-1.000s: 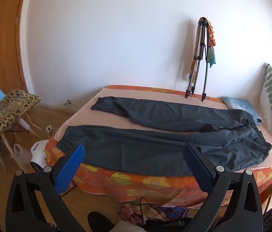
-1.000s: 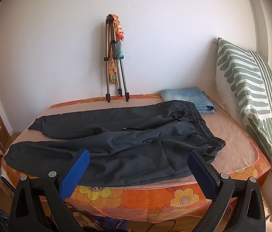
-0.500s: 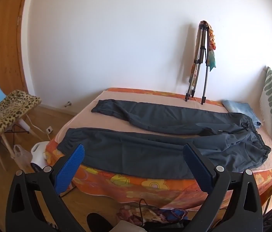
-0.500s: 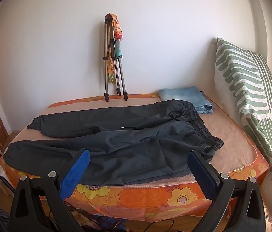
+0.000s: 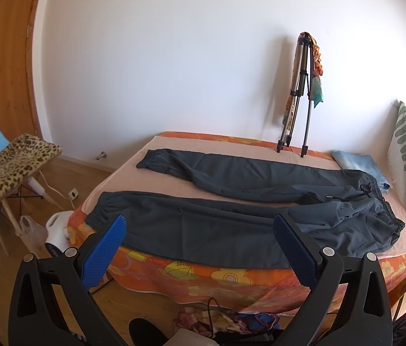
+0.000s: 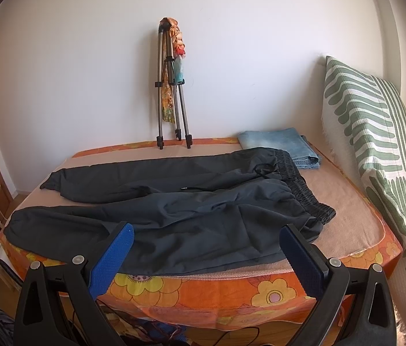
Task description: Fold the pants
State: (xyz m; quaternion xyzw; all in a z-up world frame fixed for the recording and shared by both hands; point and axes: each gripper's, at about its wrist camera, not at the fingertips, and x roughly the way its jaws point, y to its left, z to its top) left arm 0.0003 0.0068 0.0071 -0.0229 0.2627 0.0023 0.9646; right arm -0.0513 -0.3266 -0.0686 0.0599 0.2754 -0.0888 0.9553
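Note:
Dark grey pants lie spread flat on the bed, legs apart and pointing left, elastic waistband at the right. They also show in the right wrist view. My left gripper is open and empty, held in front of the bed's near edge, apart from the near leg. My right gripper is open and empty, held in front of the near edge by the hip part of the pants.
A folded light-blue cloth lies at the back right of the bed. A tripod leans on the wall. A green-striped pillow stands at the right. A blue chair with a leopard cushion stands left. Cables and clutter lie on the floor.
Both grippers have drawn back and tilted slightly; the bed sits a little lower and farther in both views. The pants have not moved.

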